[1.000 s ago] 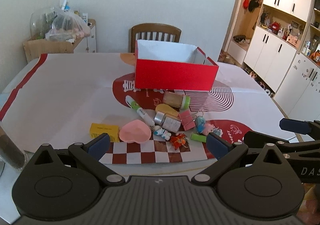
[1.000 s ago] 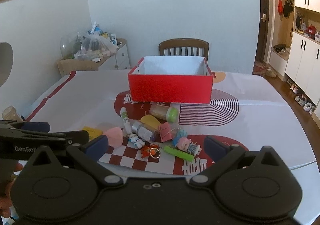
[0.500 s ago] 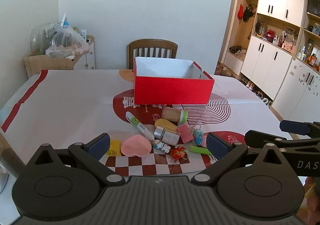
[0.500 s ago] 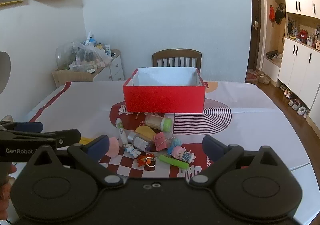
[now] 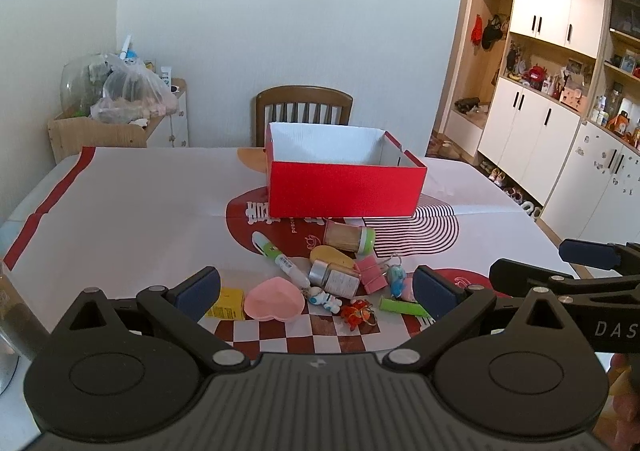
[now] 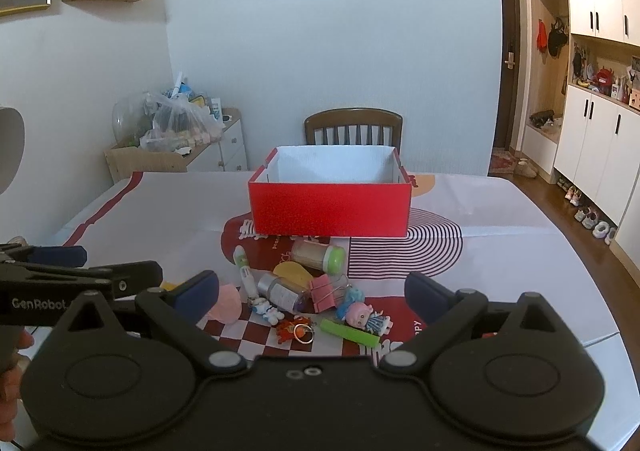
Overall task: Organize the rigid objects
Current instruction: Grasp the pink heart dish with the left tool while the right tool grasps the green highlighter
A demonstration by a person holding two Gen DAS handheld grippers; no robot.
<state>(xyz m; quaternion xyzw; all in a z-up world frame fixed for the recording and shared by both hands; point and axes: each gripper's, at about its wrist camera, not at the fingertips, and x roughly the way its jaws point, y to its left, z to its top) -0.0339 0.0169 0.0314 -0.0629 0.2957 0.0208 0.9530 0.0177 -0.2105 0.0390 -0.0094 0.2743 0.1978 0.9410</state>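
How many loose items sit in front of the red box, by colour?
Pink: 3, heart dish, binder clip, doll
Green: 3, marker, stick, green-capped jar
Yellow: 2, box, oval
Other: 4, vial, astronaut, orange keychain, blue charm
Total: 12

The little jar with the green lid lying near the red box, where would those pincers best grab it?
Probably across its clear body, from above: the jar lies on its side, its green lid pointing right, so the round sides face open fingers.
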